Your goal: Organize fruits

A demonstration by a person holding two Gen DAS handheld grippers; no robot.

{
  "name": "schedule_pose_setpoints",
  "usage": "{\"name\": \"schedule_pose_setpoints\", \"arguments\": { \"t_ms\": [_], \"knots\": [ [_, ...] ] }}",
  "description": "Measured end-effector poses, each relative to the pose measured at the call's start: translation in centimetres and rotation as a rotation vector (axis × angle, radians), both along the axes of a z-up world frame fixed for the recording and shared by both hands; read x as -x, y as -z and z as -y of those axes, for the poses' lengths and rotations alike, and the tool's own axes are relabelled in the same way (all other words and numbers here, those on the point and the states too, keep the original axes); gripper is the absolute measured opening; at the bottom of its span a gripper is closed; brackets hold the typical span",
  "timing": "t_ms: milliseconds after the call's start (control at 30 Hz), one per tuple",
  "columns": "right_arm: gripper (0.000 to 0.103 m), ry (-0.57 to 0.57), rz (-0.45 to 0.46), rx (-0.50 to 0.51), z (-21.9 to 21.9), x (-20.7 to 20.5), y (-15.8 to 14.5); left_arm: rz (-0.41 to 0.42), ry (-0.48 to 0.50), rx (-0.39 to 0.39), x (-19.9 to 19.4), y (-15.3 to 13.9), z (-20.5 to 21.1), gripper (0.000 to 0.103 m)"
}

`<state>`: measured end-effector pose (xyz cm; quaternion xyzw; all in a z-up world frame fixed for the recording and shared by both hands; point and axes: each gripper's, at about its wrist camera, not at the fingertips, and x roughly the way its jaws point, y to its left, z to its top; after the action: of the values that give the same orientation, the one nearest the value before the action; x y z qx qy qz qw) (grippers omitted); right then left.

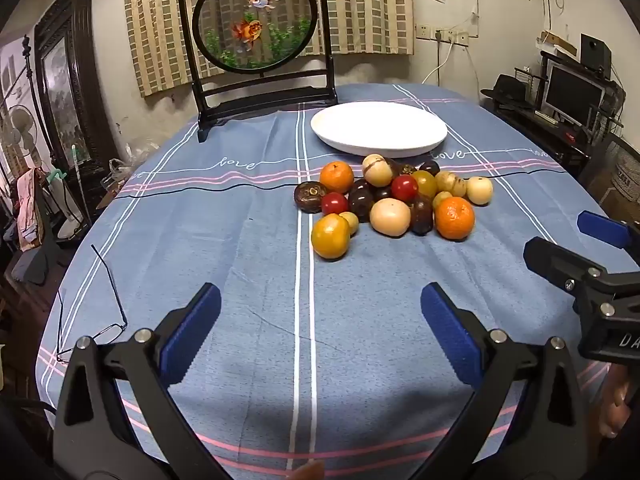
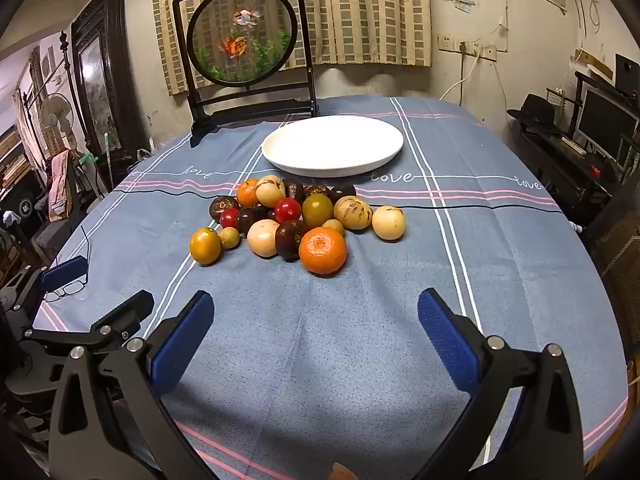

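Observation:
A pile of small fruits [image 1: 390, 200] lies on the blue tablecloth: oranges [image 1: 455, 217], red tomatoes, cream, yellow and dark ones. The pile also shows in the right wrist view [image 2: 296, 222]. A white plate [image 1: 378, 128] stands empty behind the pile and also shows in the right wrist view [image 2: 332, 146]. My left gripper [image 1: 320, 316] is open and empty, near the table's front, well short of the pile. My right gripper [image 2: 316, 326] is open and empty, in front of the near orange [image 2: 322, 250]. It shows at the right edge of the left wrist view [image 1: 580, 248].
A black-framed round goldfish screen [image 1: 256, 20] stands at the table's back left. Eyeglasses [image 1: 92, 316] lie on the cloth near the left edge. Shelves with a monitor [image 1: 572, 92] are off the table's right side.

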<state>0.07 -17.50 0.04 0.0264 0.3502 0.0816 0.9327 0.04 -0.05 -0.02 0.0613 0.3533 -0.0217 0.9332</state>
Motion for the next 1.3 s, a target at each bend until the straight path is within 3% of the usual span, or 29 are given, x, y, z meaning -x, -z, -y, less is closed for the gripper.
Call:
{"name": "schedule_pose_setpoints", "arguments": {
  "t_ms": [1300],
  "knots": [
    [0.102,-0.021,0.004,-0.031,-0.22,0.07,0.13,-0.017,0.009,0.035,0.09,0.45,0.11,0.101]
  ]
}}
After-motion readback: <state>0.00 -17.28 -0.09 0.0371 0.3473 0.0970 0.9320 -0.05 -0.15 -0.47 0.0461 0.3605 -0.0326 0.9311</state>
